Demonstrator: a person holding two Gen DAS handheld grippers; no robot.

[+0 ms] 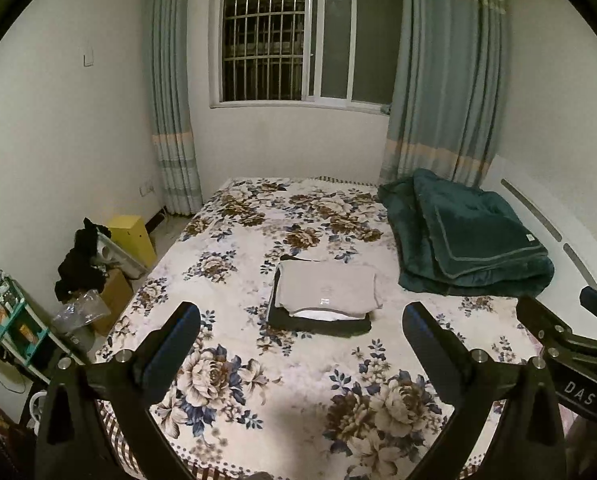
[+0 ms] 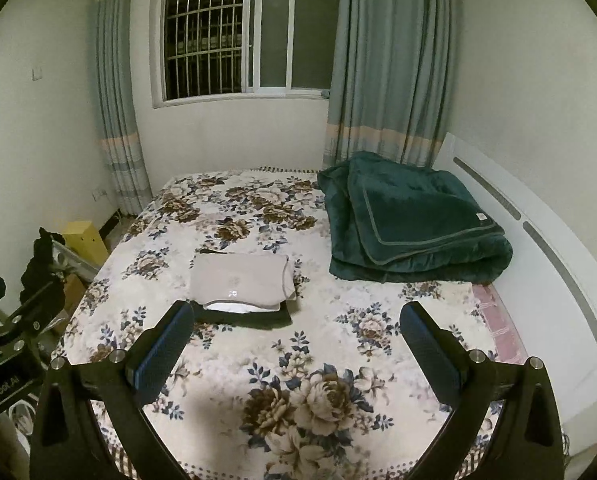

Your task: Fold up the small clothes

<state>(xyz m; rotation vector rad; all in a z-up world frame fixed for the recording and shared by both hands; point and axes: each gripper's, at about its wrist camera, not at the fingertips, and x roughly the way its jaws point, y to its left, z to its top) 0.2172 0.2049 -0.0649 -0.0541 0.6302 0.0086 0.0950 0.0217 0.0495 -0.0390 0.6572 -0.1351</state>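
A: Where are the clothes?
B: The stack (image 1: 325, 298) lies mid-bed (image 1: 258, 400), beige top on a dark piece, well beyond both claws.
A: The claws?
B: Left (image 1: 301, 330) and right (image 2: 297, 330) gape wide, holding nothing.

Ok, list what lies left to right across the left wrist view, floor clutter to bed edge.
Teal shelf rack → black garment pile → yellow box → folded clothes stack → green blanket → white headboard.

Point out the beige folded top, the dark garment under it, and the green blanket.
beige folded top (image 1: 326, 290), left wrist view, middle of its upper face
dark garment (image 1: 318, 325), left wrist view, front edge showing below the top
green blanket (image 2: 414, 220), right wrist view, middle of the top fold
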